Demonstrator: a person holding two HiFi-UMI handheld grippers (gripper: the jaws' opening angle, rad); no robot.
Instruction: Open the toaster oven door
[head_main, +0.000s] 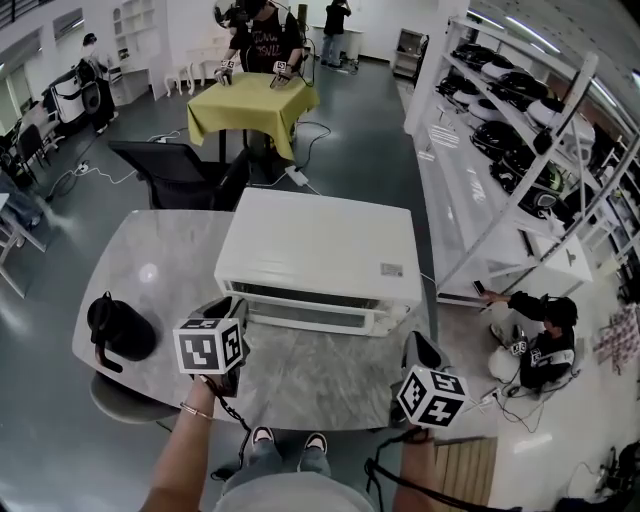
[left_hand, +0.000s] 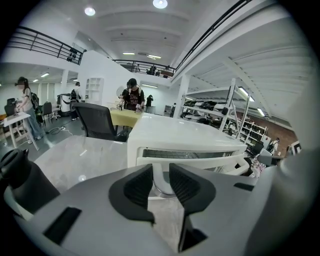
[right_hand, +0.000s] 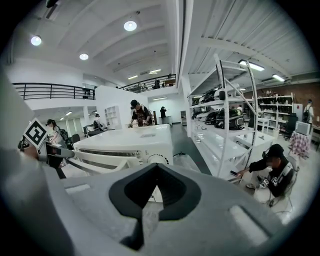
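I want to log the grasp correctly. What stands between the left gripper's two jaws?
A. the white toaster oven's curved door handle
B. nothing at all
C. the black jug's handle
A: its own view shows the white curved door handle between the jaws of the left gripper.

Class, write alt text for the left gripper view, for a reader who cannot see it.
The left gripper grips one end of the door handle of a white toaster oven on a grey marble table. A black jug stands at left.
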